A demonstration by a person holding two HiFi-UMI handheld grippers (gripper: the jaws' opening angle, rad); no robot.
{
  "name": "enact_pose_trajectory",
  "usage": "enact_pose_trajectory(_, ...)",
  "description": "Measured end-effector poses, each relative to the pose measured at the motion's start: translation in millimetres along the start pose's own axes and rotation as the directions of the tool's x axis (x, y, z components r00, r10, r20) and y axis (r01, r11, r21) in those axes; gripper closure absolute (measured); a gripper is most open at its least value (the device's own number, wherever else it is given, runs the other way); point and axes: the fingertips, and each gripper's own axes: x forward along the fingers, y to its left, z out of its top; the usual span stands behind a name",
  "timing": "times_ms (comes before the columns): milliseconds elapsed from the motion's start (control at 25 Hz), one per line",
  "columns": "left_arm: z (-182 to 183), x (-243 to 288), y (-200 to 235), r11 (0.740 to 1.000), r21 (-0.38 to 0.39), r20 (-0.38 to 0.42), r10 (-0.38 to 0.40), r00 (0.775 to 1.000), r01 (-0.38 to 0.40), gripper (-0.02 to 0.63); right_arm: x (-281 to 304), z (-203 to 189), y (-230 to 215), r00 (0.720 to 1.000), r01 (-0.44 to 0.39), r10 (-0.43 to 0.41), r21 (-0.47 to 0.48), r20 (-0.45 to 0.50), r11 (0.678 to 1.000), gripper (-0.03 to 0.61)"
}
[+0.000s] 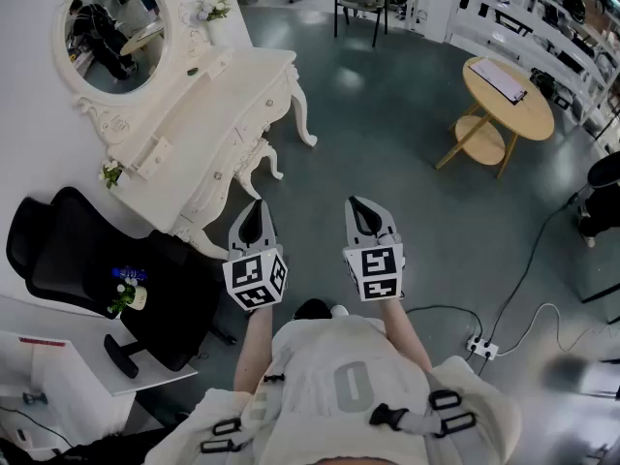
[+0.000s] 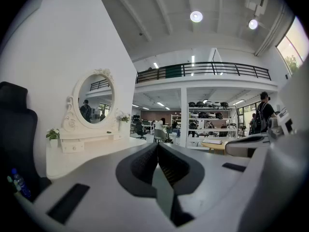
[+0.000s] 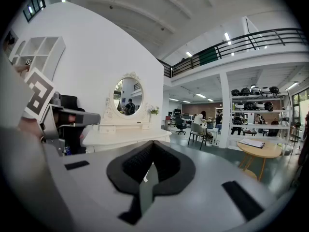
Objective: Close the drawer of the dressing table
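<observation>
The white dressing table [image 1: 208, 114] stands against the wall at the upper left, with an oval mirror [image 1: 116, 29] on top and small knobs along its drawer fronts [image 1: 239, 136]. From here I cannot make out a drawer standing open. Both grippers hang side by side in front of the person, over the floor and short of the table. The left gripper [image 1: 256, 207] is shut with nothing in it, its jaws meeting in the left gripper view [image 2: 157, 148]. The right gripper [image 1: 356, 205] is also shut and empty [image 3: 153, 150]. The table [image 3: 126, 135] lies ahead to the left.
A black office chair [image 1: 97, 260] stands close at the left, beside a white desk with a small bottle [image 1: 128, 294]. A round wooden table [image 1: 506, 90] is at the right. Cables and a power strip [image 1: 481, 347] lie on the floor at the lower right.
</observation>
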Motion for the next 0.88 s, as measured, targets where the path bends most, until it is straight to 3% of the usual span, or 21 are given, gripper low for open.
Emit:
enact_pose_trajectory(320,-4,6,2,1.0,-0.008,-0.004,-0.013,1.0,0.013,0.595,8,-1,3,1.0,-0.006,0.005,-0.01,-0.003,1.0,0.574)
enact_pose_trajectory(680,-11,13,13,0.999,-0.049,-0.011,-0.015,1.0,0.015,0.595,24,1,2,1.0,-0.017,0.017,0.041,0.002,0.999,0.574)
enact_pose_trajectory(880,-17,11,21,0.998,-0.063,-0.007,-0.011,1.0,0.011,0.595,37,-9,11,0.999,-0.026,0.027,0.021,-0.04,0.999,0.574)
